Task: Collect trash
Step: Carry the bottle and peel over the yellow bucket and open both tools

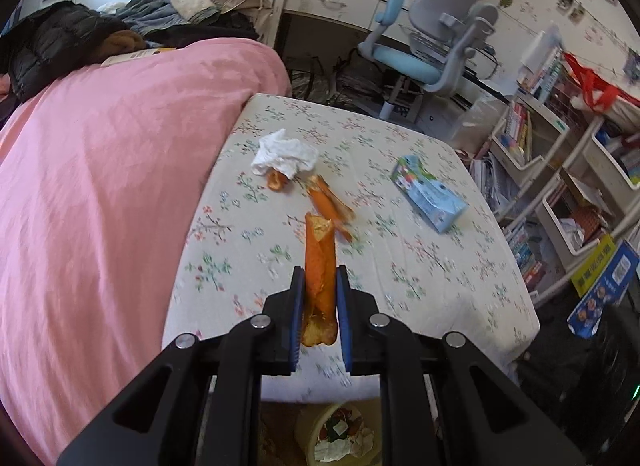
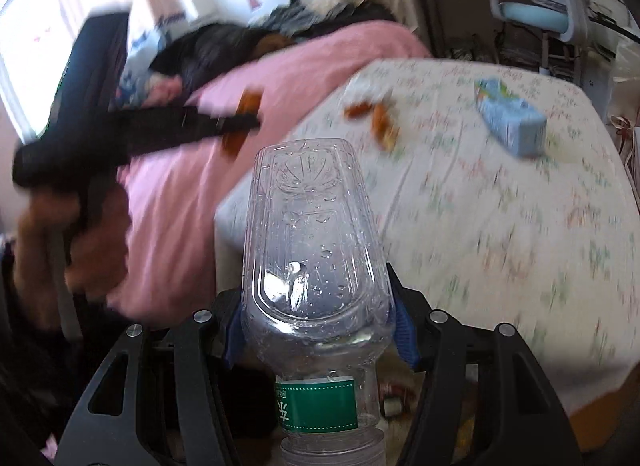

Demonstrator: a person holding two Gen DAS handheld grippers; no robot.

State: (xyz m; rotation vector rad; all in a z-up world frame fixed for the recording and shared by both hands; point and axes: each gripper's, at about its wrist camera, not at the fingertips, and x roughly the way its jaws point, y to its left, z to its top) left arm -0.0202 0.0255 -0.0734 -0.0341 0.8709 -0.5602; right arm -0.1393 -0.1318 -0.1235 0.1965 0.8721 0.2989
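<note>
My left gripper (image 1: 320, 272) is shut on a long orange peel (image 1: 319, 262) and holds it above the near edge of the floral table (image 1: 420, 258). A yellow trash bin (image 1: 340, 438) with wrappers and tissue stands on the floor below it. More orange peels (image 1: 330, 201), a crumpled white tissue (image 1: 286, 153) and a blue carton (image 1: 430, 193) lie on the table. My right gripper (image 2: 316, 322) is shut on a clear plastic bottle (image 2: 312, 242) with a green label, base pointing forward. The left gripper (image 2: 240, 121) with its peel shows blurred in the right wrist view.
A pink bed (image 1: 104, 169) with dark clothes lies to the left of the table. A blue desk chair (image 1: 428, 49) and a desk stand behind. Shelves of books (image 1: 560, 169) and boxes line the right side.
</note>
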